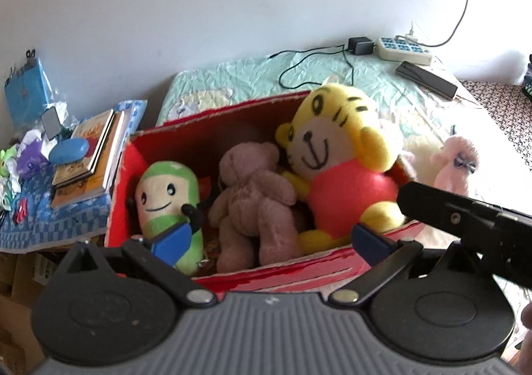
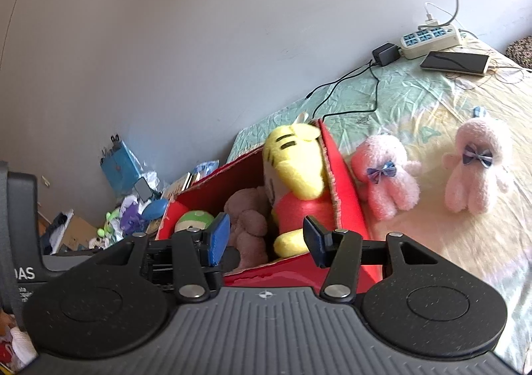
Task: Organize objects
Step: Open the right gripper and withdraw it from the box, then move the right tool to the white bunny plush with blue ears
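Both grippers, left gripper [image 1: 271, 238] and right gripper [image 2: 264, 237], hover spread apart and empty before the red box [image 1: 299, 270]; "DAS" reads left of it.

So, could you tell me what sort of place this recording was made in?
Most likely a bedroom at home. The red box of plush toys sits on a bed with a pale green quilt; a power strip and phone lie by the wall, and cluttered books sit beside it.
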Tool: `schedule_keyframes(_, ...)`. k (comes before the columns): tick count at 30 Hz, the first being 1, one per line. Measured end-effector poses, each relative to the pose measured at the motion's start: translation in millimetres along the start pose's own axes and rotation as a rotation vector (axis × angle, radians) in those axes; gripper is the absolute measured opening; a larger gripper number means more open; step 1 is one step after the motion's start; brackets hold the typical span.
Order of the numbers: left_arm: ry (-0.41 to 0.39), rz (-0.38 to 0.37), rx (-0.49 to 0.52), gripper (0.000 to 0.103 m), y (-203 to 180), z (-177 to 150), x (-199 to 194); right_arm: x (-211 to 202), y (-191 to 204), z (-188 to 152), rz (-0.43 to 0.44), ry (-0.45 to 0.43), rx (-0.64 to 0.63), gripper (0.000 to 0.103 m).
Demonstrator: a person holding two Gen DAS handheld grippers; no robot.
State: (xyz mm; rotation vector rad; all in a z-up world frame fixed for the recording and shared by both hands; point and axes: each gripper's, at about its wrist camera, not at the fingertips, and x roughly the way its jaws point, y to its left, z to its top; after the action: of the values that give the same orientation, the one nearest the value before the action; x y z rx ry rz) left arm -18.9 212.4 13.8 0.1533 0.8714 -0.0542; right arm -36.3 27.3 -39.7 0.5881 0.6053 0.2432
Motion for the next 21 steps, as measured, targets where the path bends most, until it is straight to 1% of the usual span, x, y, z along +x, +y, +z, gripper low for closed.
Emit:
schedule_keyframes(6,-0.018,-0.061,-0.007,0.103,-17.4,7.1,-7.1,-13.6,-29.0,11.1,-0.012,-0.011,0.042,0.053)
schedule_keyframes(9,-0.033,-0.081,0.013,0.102,-34.4,11.3,-10.4,-20.8,-49.0,16.7,-0.025,-0.012,0.064,0.053)
schedule_keyframes(13,-0.044,-0.130,0.040,0.102,-62.7,17.8,-12.4,-30.3,-85.0,25.0,-0.066,-0.006,0.107,0.053)
schedule_keyframes(18,-0.048,-0.212,0.091,0.103,-106.6,26.7,-8.2,-38.2,-134.9,35.2,-0.114,0.008,0.173,0.053)
schedule_keyframes(21,-0.019,-0.296,0.097,0.103,-130.5,30.6,2.0,-42.7,-163.4,40.5,-0.121,0.015,0.208,0.053)
